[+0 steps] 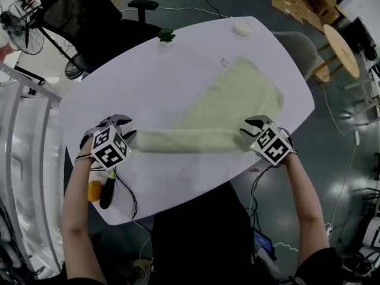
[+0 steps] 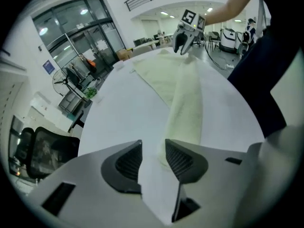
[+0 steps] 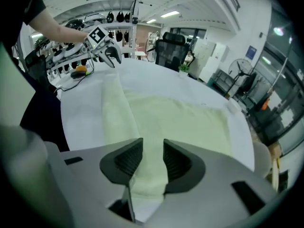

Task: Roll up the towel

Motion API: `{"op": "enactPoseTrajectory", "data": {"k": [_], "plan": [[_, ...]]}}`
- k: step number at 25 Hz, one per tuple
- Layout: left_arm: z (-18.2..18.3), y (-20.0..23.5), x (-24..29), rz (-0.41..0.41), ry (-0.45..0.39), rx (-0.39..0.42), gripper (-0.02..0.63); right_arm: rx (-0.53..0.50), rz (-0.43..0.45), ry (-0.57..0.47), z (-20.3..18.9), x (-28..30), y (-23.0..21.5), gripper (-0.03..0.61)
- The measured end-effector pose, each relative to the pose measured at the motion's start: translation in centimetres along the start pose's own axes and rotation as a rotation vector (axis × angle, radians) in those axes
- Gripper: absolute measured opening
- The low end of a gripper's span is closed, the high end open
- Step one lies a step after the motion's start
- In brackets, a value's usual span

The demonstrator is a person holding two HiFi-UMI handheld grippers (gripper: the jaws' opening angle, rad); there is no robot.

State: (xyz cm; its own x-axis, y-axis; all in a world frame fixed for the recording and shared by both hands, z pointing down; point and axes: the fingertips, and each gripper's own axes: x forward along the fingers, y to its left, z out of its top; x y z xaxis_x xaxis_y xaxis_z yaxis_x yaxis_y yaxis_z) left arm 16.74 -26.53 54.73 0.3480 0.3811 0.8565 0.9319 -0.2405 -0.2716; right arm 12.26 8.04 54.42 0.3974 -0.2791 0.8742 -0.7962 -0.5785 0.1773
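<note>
- One towel [image 1: 234, 91], pale green, lies on the one white table [image 1: 136, 94]. Its near edge is rolled into a long, low roll running between the two grippers, and the rest lies flat towards the far edge.
- There are two hand-held grippers, each carrying one cube with square markers, one at either end of the roll.
- Left gripper [image 1: 126, 129]: its own view [image 2: 153, 142] shows the jaws a moderate way apart. Bare table shows in the gap, and the end of the roll [image 2: 187, 103] lies just by the tip of the right-hand jaw. The pads grip nothing.
- Right gripper [image 1: 248, 128]: its own view [image 3: 153, 141] shows the jaws parted by a narrow gap. The end of the towel [image 3: 175, 122] lies in and below the gap, and the pads are not pressed on it.
- One small green thing [image 1: 166, 35] and one round white thing [image 1: 241, 28] sit at the table's far edge, well apart from the towel.
- One orange thing [image 1: 94, 191] and one black thing [image 1: 108, 193] lie side by side at the near-left edge, just below the left gripper.
- One black office chair [image 1: 89, 13] stands beyond the table.
</note>
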Motion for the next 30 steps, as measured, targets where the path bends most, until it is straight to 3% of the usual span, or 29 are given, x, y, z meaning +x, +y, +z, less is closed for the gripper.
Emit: {"op": "enactPoseTrajectory", "data": {"k": [3, 6, 9, 12, 15, 19, 25, 30], "plan": [[2.1, -0.4, -2.5, -0.011, -0.103, -0.097, 0.242, 0.032, -0.028, -0.059, 0.5, -2.8, -0.1, 0.172], [4.5, -1.4, -4.4, -0.037, -0.209, -0.186, 0.271, 0.068, -0.035, -0.118, 1.2, -4.7, 0.9, 0.192], [6.3, -3.6, -5.2, -0.062, -0.248, -0.154, 0.278, 0.064, -0.033, -0.147, 1.7, -5.9, 2.7, 0.207], [6.3, -6.7, -4.6, -0.094, -0.212, -0.044, 0.272, 0.024, -0.035, -0.144, 1.4, -6.1, 5.0, 0.212], [5.8, -9.1, -3.0, -0.117, -0.186, -0.012, 0.240, 0.004, -0.032, -0.130, 0.5, -5.3, 7.2, 0.216], [5.3, -9.6, -1.2, -0.076, -0.125, 0.017, 0.176, 0.004, -0.015, -0.090, -1.4, -3.5, 9.0, 0.242], [3.6, -9.9, 1.7, -0.027, 0.012, 0.073, 0.175, -0.110, -0.068, -0.001, -4.0, 0.1, 8.7, 0.242], [2.6, -9.6, 4.0, 0.066, 0.118, 0.123, 0.153, -0.177, -0.093, 0.038, -5.7, 1.9, 7.9, 0.216]]}}
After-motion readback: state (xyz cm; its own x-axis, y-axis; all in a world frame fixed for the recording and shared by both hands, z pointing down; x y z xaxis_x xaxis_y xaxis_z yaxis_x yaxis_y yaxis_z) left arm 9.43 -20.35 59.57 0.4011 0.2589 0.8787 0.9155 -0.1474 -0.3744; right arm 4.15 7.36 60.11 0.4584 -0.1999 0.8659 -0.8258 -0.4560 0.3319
